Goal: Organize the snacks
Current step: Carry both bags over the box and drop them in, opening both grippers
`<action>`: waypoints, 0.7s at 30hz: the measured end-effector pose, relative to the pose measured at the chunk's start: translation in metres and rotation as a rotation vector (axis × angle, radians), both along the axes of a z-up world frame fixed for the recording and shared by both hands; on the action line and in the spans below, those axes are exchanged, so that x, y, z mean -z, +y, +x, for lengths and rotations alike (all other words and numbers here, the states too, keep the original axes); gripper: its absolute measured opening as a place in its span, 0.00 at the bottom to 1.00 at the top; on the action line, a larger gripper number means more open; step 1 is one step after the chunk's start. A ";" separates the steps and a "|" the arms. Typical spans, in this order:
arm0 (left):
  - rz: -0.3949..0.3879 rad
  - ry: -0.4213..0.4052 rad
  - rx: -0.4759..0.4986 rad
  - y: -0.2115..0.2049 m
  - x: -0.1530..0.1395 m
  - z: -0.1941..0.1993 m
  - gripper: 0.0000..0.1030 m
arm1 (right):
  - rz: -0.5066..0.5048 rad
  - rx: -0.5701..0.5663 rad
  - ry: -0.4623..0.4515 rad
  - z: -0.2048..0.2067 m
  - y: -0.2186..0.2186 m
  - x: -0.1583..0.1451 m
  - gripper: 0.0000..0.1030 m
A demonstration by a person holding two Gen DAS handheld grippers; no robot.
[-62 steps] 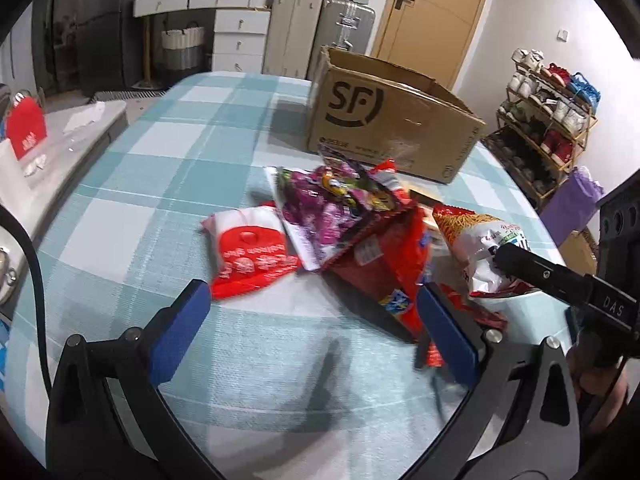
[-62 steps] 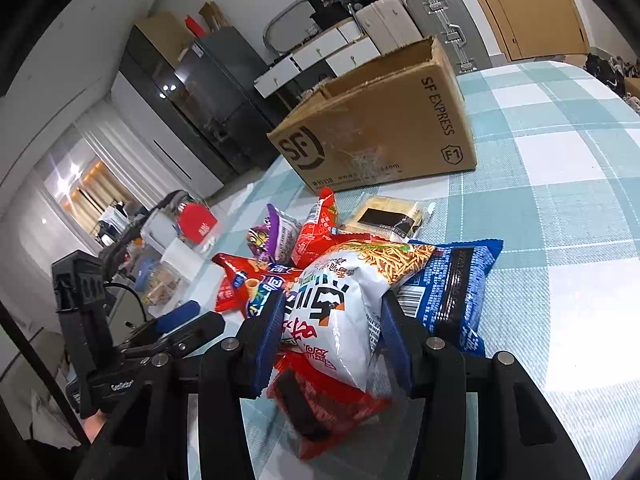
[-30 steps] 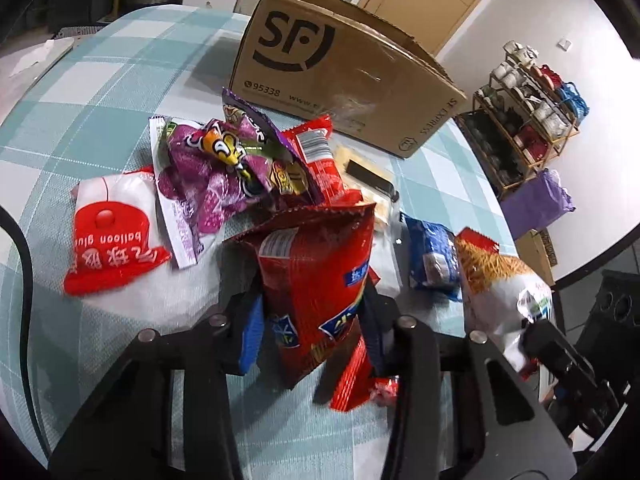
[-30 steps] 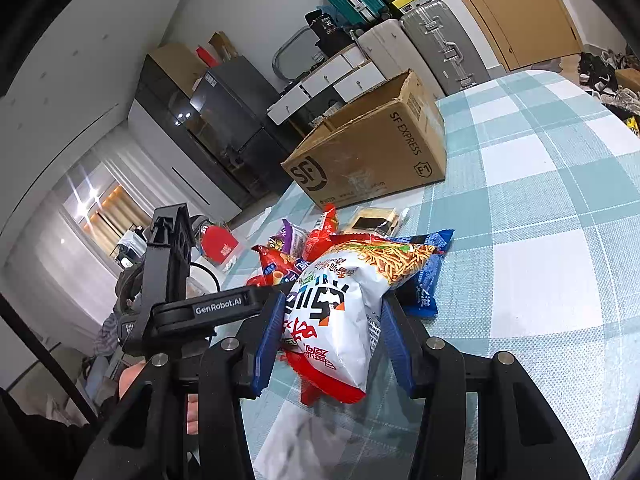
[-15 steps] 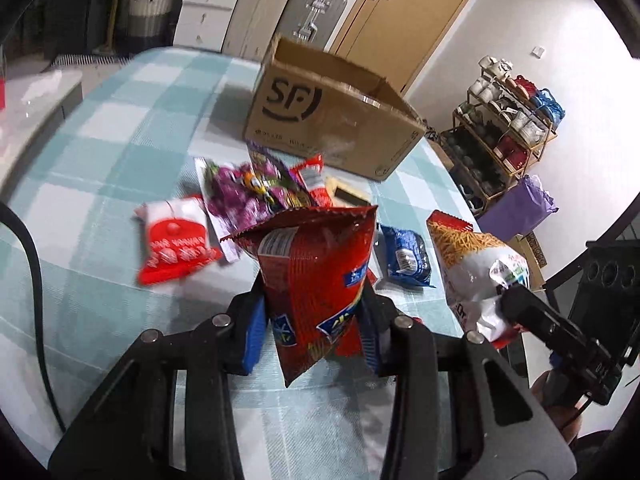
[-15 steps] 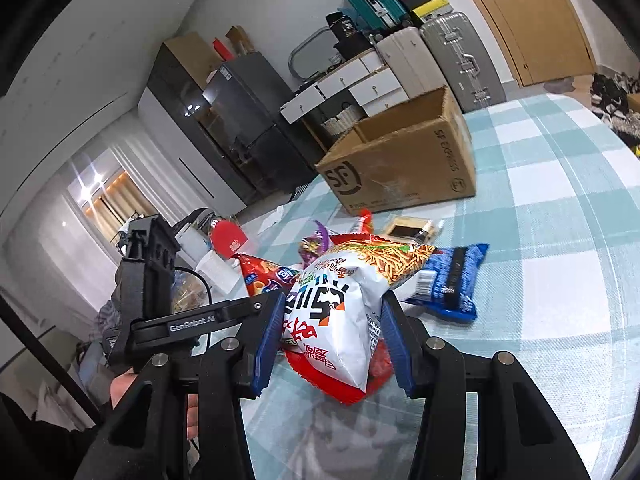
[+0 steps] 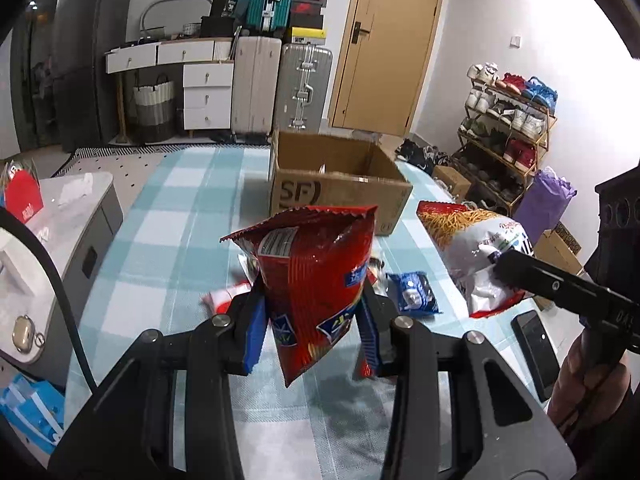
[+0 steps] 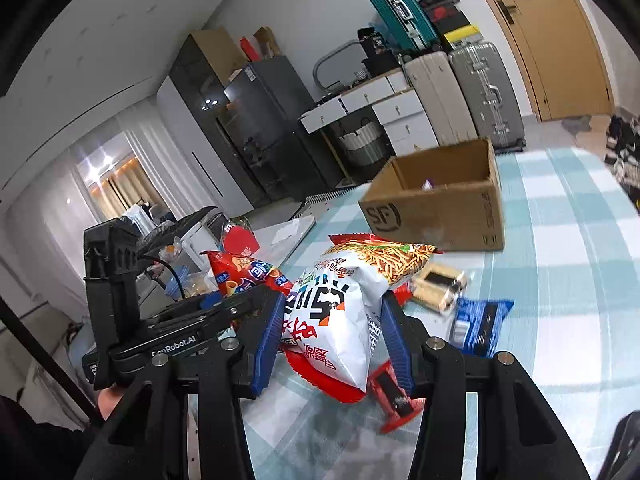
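Observation:
My left gripper [image 7: 312, 320] is shut on a red snack bag [image 7: 316, 268], held upright above the checked table. My right gripper [image 8: 332, 340] is shut on a white and orange snack bag [image 8: 344, 300], also lifted; it shows at the right of the left wrist view as the white bag [image 7: 476, 248]. The open SF cardboard box [image 7: 340, 184] stands beyond both bags, box [image 8: 440, 204]. A blue packet [image 7: 412, 294] lies on the cloth, packet [image 8: 480, 324], beside a tan packet [image 8: 438, 280].
A small red packet [image 8: 396, 396] lies under the right gripper. A dark phone [image 7: 534, 344] lies by the table's right edge. A grey side cabinet [image 7: 68, 216] stands left of the table. Suitcases, drawers and a shoe rack [image 7: 508, 132] line the room.
Both grippers have risen with their bags and now look over the box's rim into it. The snack pile on the cloth has dropped lower in view.

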State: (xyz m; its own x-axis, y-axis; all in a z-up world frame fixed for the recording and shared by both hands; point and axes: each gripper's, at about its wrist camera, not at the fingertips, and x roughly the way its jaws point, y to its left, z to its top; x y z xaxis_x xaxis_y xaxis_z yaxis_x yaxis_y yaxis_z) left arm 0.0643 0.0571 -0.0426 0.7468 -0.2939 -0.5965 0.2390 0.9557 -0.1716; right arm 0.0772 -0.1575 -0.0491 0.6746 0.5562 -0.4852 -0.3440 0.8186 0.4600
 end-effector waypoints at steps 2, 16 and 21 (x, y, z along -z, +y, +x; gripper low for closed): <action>0.008 -0.018 0.004 0.003 -0.013 -0.005 0.35 | 0.002 0.000 -0.010 0.003 0.000 -0.008 0.47; 0.007 -0.036 0.094 0.017 -0.093 0.023 0.35 | 0.033 -0.035 -0.100 0.046 -0.003 -0.082 0.47; 0.017 -0.032 0.110 0.013 -0.124 0.051 0.35 | 0.037 -0.037 -0.123 0.073 -0.011 -0.107 0.47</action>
State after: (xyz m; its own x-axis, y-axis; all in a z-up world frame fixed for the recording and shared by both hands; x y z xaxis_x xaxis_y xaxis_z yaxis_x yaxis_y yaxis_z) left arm 0.1158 0.0702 0.0818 0.7295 -0.3652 -0.5784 0.3479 0.9261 -0.1460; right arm 0.1498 -0.1686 0.0577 0.7062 0.5980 -0.3789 -0.4298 0.7875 0.4417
